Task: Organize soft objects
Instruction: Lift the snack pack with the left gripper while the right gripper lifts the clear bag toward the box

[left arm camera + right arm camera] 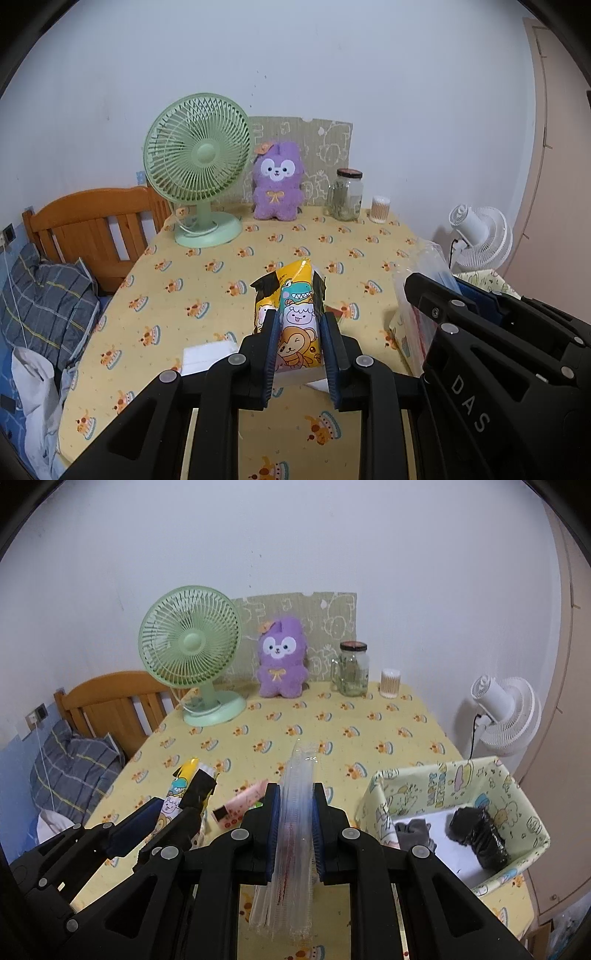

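The letters "DAS" stand in pale print on the black body of the right gripper [469,321], seen from the left wrist view. The inner wall of the patterned box [439,786] carries coloured lettering, too warped to read surely. The print on the cartoon packet [295,317] is too small to read.

Table [388,734] covered in yellow cloth with cake print. Along far edge, left to right: green desk fan [192,653], purple plush rabbit [282,657], lidded glass jar [352,668], cotton swab tub [390,683]. At near right: open patterned box [428,786]. Near centre: pink packet [243,803], lying flat. White folded item [207,354] near front edge.
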